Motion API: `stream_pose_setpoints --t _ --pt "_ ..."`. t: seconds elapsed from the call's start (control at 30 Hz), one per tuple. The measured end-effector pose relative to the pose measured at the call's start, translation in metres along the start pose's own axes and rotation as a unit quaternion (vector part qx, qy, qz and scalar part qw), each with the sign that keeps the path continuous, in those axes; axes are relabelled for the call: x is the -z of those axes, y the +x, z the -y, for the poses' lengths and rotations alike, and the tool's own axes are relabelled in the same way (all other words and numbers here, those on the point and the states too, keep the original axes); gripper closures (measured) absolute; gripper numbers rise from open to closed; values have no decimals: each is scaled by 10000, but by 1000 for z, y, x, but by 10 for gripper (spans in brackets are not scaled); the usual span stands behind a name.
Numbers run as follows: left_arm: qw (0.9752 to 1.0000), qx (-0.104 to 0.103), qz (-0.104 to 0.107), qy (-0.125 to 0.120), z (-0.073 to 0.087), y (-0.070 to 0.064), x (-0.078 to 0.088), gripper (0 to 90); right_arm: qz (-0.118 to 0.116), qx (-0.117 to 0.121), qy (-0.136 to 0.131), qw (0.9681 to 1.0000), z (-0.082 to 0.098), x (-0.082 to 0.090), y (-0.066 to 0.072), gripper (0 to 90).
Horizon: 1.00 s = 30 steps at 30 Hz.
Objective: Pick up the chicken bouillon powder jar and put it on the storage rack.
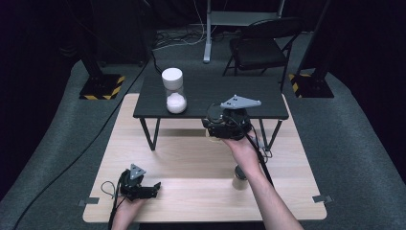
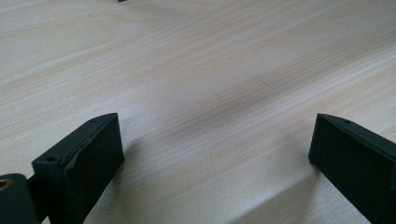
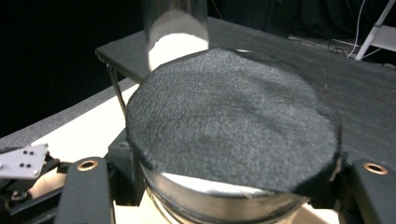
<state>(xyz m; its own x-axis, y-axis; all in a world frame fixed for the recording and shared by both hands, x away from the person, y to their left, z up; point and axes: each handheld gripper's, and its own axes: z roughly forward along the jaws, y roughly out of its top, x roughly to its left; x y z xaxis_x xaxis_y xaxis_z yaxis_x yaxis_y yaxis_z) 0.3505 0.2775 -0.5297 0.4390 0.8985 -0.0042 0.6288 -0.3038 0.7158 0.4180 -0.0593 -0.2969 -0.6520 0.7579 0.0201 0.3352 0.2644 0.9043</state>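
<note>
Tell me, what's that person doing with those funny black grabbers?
The person holds a grabber in each hand. The right gripper is shut on a round can with a black felt bottom, lifted near the edge of the small black table. A glass jar with white powder stands on that black table. The left gripper rests open on the wooden table, holding nothing. Another small container stands on the wood by the right forearm.

Jar sits on the raised shelf at the back, left; small cup on the counter front right.
</note>
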Motion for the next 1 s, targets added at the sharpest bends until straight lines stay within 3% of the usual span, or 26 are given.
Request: stream_pose_setpoints --t 0.43,1.0 --pt "10000 -2 0 1 0 0 0 28 150 43 -38 9999 -24 -2 -6 307" --pt "10000 -4 3 4 0 0 0 27 387 -80 -69 9992 -40 -28 -27 307"
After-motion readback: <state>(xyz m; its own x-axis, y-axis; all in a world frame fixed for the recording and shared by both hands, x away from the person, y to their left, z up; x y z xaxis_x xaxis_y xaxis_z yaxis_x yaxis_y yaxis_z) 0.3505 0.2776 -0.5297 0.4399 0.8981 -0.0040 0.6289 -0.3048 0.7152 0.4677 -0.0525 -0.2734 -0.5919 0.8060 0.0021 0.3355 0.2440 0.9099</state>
